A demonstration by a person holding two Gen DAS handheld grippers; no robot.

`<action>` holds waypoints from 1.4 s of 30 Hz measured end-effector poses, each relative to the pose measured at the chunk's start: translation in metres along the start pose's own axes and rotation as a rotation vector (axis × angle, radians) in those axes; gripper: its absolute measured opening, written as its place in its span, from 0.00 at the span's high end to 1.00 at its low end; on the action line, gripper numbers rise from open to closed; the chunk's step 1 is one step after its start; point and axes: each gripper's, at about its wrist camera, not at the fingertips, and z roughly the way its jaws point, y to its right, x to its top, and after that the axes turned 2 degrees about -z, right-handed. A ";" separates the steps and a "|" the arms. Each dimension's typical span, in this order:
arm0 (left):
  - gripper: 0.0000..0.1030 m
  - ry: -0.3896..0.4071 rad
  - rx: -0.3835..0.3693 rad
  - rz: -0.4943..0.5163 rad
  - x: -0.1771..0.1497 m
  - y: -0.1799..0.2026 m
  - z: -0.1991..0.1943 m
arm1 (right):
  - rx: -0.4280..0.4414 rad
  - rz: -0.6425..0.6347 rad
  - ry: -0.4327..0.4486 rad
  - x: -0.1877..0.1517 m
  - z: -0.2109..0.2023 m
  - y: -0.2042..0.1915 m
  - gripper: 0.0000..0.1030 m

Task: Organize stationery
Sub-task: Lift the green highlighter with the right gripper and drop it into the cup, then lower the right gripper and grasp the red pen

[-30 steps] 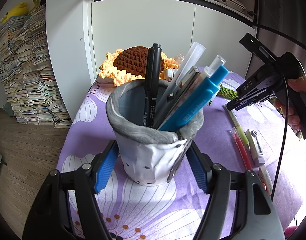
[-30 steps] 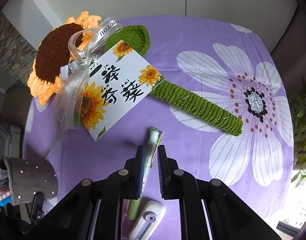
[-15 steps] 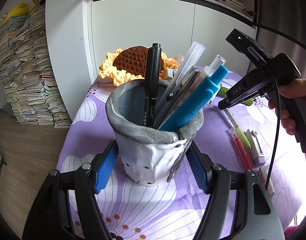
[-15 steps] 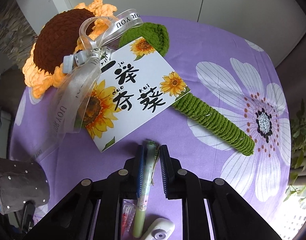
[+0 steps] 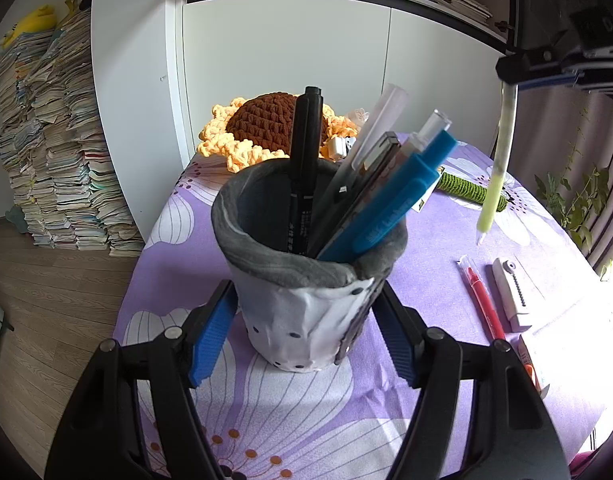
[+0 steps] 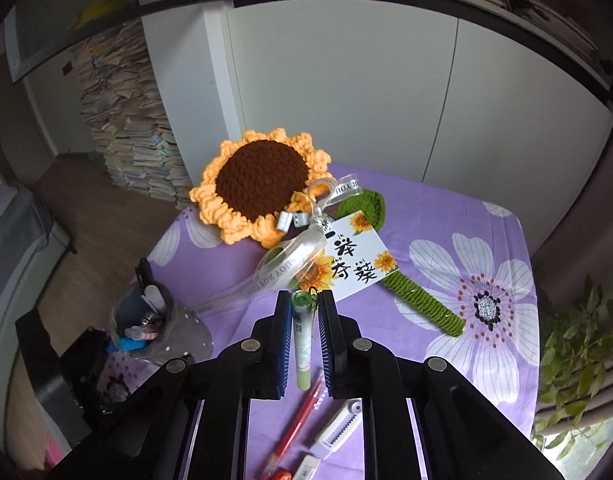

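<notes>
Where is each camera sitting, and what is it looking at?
Left wrist: sits on the left tongs, facing the pen cup they hold; own black arms show.
Right wrist: sits on the right tongs, looking down at the table; they grip a green pen.
Shared: pen cup, green pen, sunflower, red pen.

Ribbon: "FOR YOU", repeated along its length. Card: large black Chinese characters with small "kui" above one. Black pen: white print, unreadable.
</notes>
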 end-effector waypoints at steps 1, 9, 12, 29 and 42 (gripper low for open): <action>0.33 0.000 0.000 0.000 0.000 0.000 0.000 | 0.009 -0.008 0.027 0.003 -0.010 -0.006 0.86; 0.33 0.000 0.000 0.000 0.000 0.000 0.000 | 0.117 -0.085 0.229 0.030 -0.073 -0.047 0.86; 0.33 0.000 0.000 0.000 0.000 0.000 0.000 | 0.172 -0.113 0.278 0.040 -0.086 -0.063 0.86; 0.33 0.000 0.000 0.001 0.000 0.001 0.000 | 0.237 -0.209 0.099 0.019 -0.003 -0.109 0.86; 0.33 0.000 0.001 0.001 0.000 0.000 0.000 | 0.251 -0.176 0.086 0.013 0.012 -0.099 0.87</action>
